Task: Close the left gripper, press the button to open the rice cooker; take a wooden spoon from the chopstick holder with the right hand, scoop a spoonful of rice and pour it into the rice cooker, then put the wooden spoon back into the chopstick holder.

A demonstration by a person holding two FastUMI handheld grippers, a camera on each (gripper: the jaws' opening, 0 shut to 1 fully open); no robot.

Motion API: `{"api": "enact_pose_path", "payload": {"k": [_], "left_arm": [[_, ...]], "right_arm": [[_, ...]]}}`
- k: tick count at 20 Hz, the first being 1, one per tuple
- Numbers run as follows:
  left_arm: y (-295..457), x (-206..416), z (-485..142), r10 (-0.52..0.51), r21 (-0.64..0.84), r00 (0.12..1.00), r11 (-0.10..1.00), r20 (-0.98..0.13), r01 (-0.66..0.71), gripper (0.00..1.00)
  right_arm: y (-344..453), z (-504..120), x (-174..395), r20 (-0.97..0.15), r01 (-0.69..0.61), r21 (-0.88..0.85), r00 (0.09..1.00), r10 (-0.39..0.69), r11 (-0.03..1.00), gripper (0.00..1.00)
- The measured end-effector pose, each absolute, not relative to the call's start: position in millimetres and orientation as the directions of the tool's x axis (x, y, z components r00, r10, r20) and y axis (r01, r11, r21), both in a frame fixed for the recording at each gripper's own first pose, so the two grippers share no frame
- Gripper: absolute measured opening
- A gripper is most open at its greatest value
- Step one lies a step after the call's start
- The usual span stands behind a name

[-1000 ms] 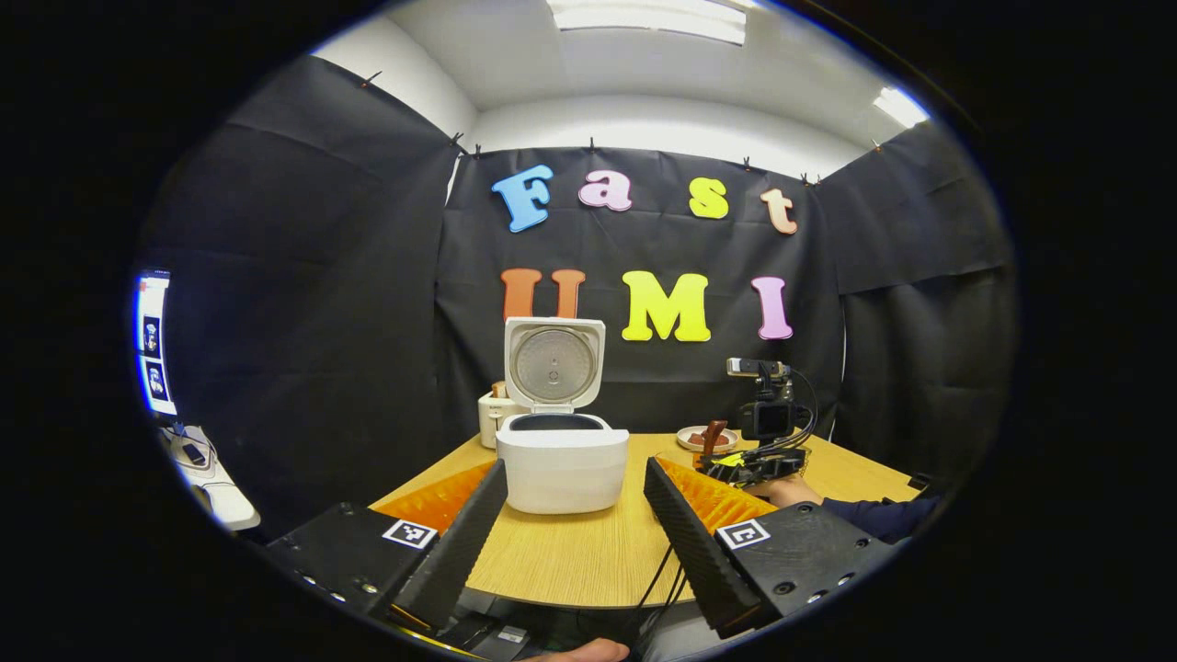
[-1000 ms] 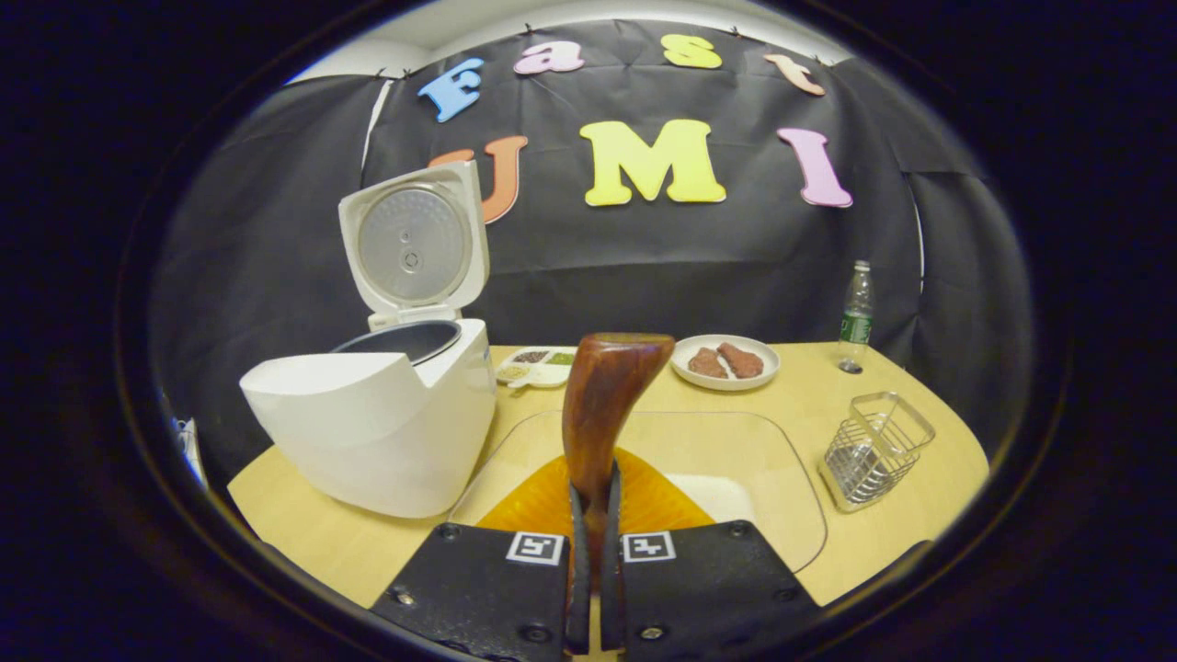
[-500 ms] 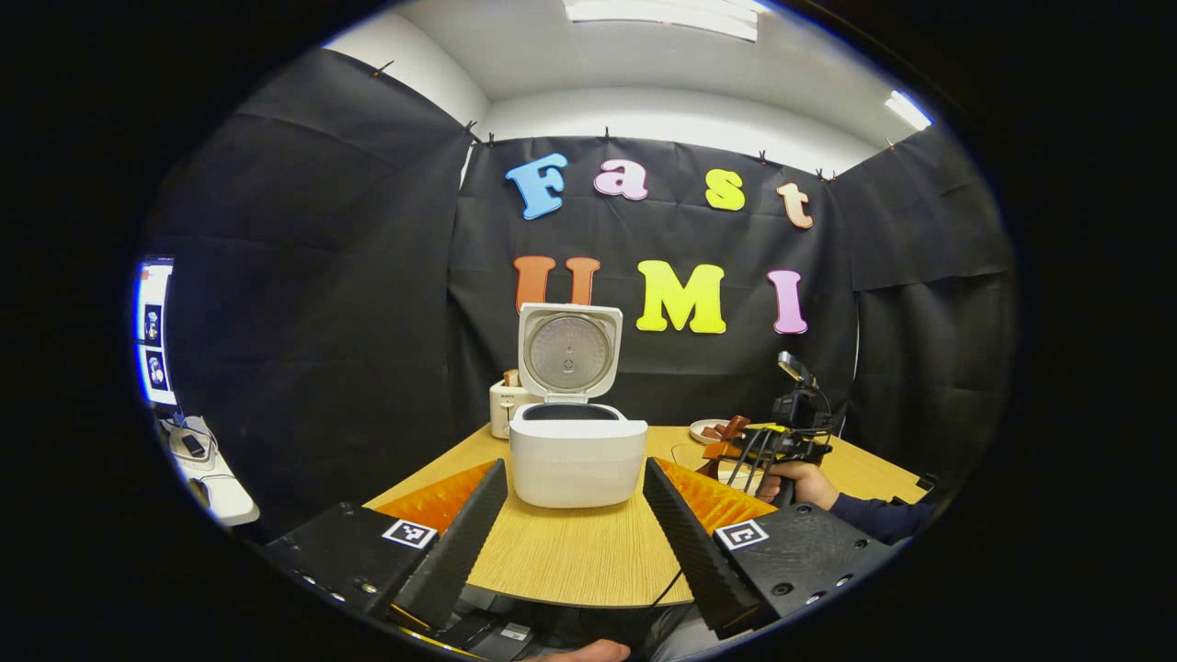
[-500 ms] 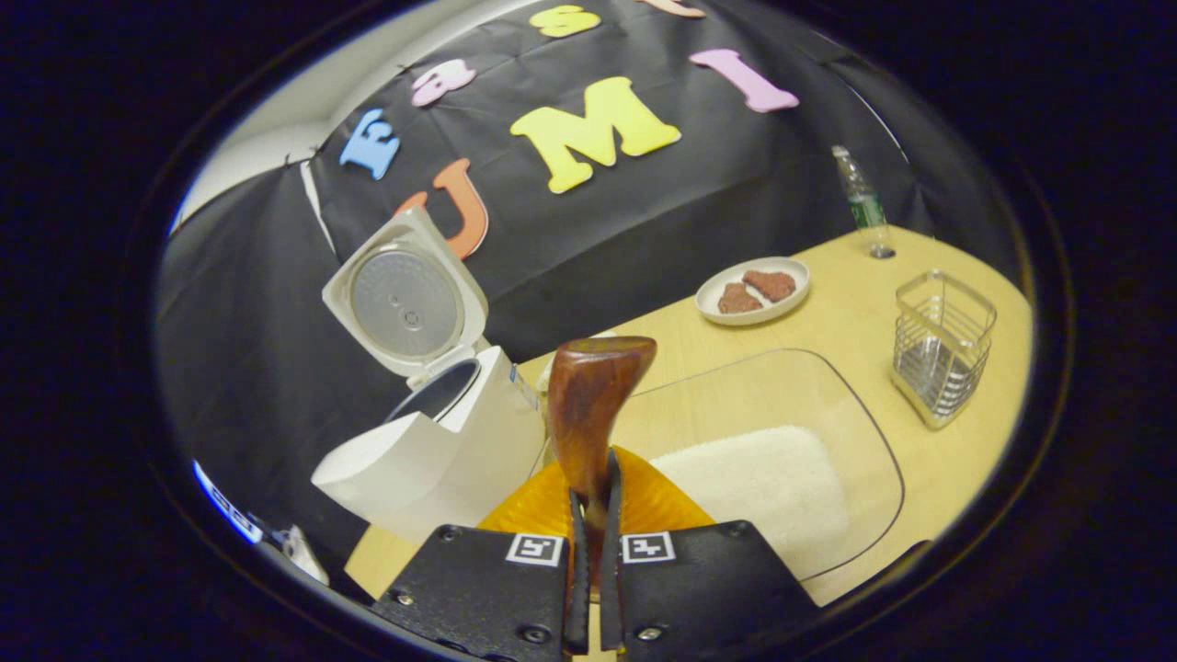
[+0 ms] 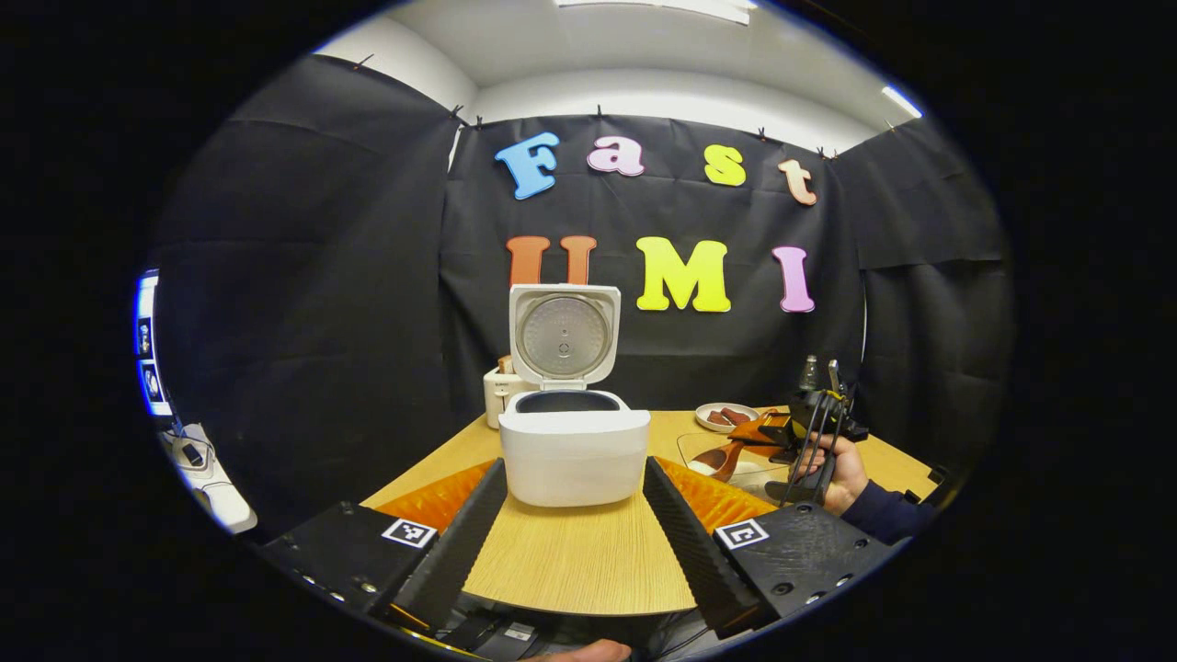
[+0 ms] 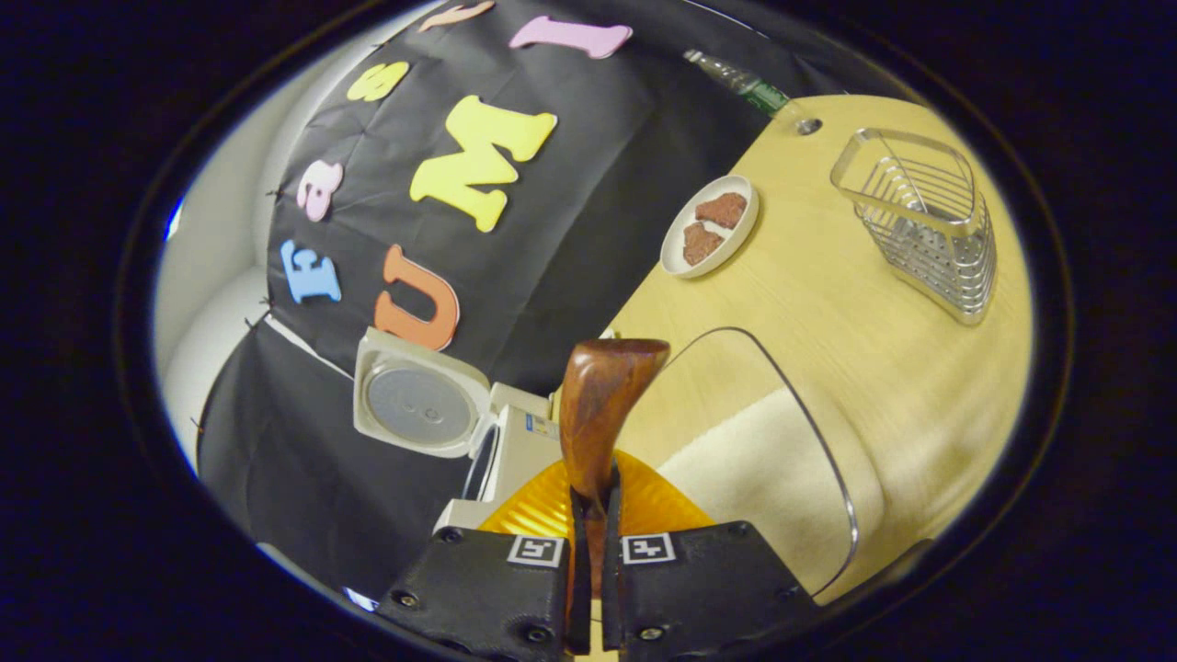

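**Spoon held over the rice tray**

In the left gripper view, the rice cooker (image 5: pixel 573 446) sits on the table (image 5: pixel 570 561) with its lid up and its dark pot showing. The left gripper (image 5: pixel 575 524) is spread wide and holds nothing.

In the right gripper view, the clear tray (image 6: pixel 782 460) has white rice (image 6: pixel 763 478) in it. The plate (image 6: pixel 710 227) holds two brown pieces. The wire chopstick holder (image 6: pixel 929 221) looks empty. The right gripper (image 6: pixel 588 561) pinches the wooden spoon (image 6: pixel 598 405) by its handle. The spoon points straight away from the gripper, bowl end far out, over the tray's edge.
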State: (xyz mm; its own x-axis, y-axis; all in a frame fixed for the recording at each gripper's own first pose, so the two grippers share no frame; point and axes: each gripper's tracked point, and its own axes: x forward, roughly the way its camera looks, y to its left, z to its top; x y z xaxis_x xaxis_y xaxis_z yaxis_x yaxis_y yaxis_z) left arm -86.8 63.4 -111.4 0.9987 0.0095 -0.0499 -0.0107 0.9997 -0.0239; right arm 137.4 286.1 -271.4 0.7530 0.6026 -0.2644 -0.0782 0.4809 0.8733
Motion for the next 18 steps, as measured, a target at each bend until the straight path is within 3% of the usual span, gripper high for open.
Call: {"api": "enact_pose_path", "payload": {"k": [3, 6, 11, 18], "left_arm": [[53, -73, -110, -0.008, -0.006, 0.998, 1.000, -0.055, 0.008, 0.94], [49, -55, -108, -0.007, 0.014, 0.997, 1.000, -0.071, 0.008, 0.95], [45, -34, -101, -0.021, 0.003, 0.997, 1.000, -0.079, 0.021, 0.95], [55, -22, -94, -0.025, 0.014, 0.998, 1.000, -0.066, 0.026, 0.95]], "right_arm": [[263, -270, 153, -0.236, -0.061, 0.889, 0.788, 0.568, 0.454, 0.10], [246, -252, 162, -0.161, -0.061, 0.936, 0.803, 0.574, 0.348, 0.10], [204, -172, 176, 0.135, -0.082, 0.989, 0.837, 0.531, -0.123, 0.09], [231, -145, 175, 0.101, -0.119, 0.993, 0.819, 0.565, -0.005, 0.10]]}}
